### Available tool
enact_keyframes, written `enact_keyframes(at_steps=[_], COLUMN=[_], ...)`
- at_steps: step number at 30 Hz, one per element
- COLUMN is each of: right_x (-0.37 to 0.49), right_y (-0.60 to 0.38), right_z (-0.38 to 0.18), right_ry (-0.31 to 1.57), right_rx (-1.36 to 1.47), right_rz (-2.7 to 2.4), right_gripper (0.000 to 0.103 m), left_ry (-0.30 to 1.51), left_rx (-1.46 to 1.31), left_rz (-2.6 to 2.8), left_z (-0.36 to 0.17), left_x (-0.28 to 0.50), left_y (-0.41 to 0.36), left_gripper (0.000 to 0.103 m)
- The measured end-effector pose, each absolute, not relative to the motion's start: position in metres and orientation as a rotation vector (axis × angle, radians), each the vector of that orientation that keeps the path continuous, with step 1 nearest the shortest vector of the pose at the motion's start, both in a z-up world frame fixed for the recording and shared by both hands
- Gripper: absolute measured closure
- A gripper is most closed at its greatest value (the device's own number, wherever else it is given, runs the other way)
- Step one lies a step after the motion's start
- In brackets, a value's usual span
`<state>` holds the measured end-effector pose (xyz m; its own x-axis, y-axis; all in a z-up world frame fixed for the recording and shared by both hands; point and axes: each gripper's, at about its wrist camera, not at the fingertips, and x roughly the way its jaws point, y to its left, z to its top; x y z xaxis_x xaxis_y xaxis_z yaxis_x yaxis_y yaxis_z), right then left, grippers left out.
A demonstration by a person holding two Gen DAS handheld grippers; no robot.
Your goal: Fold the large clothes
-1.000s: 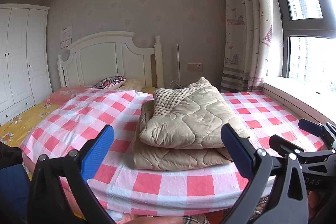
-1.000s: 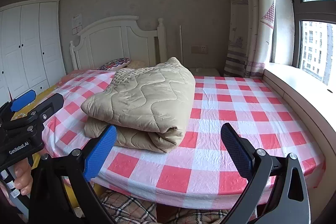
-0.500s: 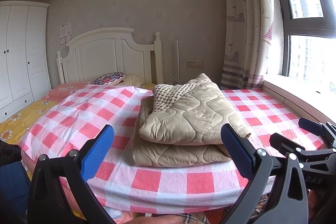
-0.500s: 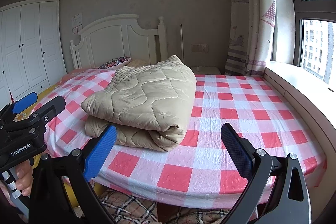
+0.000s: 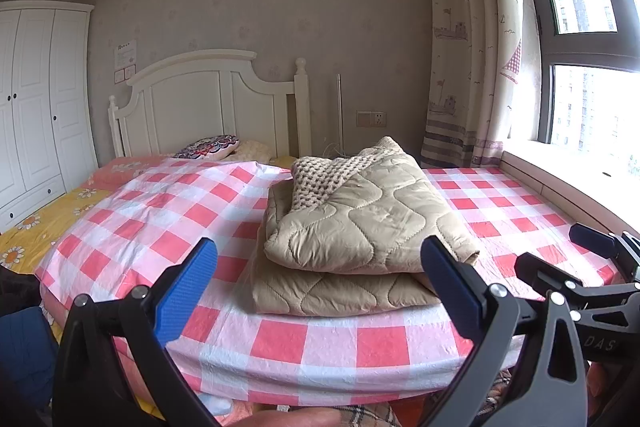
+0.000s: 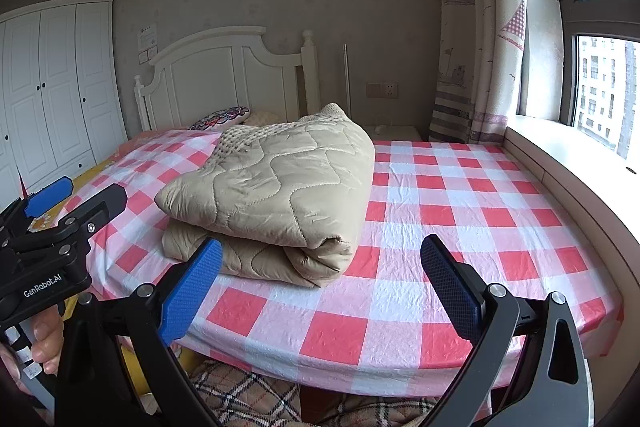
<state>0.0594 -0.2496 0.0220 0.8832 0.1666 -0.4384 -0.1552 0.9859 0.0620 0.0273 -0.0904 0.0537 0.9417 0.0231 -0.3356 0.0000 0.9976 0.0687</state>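
**Ana:** Quilt (image 5: 360, 227) first, from the left wrist view. It lies folded in a thick beige stack on the bed (image 5: 152, 211), on the red-checked sheet, near the foot edge and well short of the headboard (image 5: 208, 99). The left hand-held gripper (image 5: 316, 283) hovers off the foot of the bed, blue pads spread wide, holding nothing. The right hand-held gripper's tips show at the window side of the quilt, apart from it.

**Ben:** What could spoil it?

**Ana:** The top layer sits skewed on the lower one, with a knitted lining peeking out at the headboard end. My guess is a pinch that takes only the upper layer would drag it off and undo the fold.

**Ben:** And the right wrist view?

**Ana:** Same quilt (image 6: 272, 195), its rounded fold facing the foot edge. The right hand-held gripper (image 6: 320, 283) is also wide apart and empty, short of the bed. The left one sits on the wardrobe side of the quilt, held by a hand (image 6: 44, 343).

**Ben:** Room to move?

**Ana:** Plenty of bare sheet between the quilt and the window ledge (image 6: 568, 163). The foot edge is close, though; a pull toward it could likely slide the bundle off.
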Motion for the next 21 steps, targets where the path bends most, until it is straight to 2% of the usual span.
enact_keyframes(at_steps=[17, 21], right_x=[0.076, 0.098], right_y=[-0.246, -0.254], right_z=[0.004, -0.003], right_ry=[0.524, 0.568], right_rx=[0.026, 0.052], right_rz=[0.168, 0.192], right_gripper=[0.007, 0.007], left_ry=[0.333, 0.443], left_rx=[0.090, 0.117], left_rz=[-0.001, -0.071], left_z=[0.043, 0.033], left_x=[0.036, 0.076], left_y=[-0.098, -0.092], left_gripper=[0.002, 0.002])
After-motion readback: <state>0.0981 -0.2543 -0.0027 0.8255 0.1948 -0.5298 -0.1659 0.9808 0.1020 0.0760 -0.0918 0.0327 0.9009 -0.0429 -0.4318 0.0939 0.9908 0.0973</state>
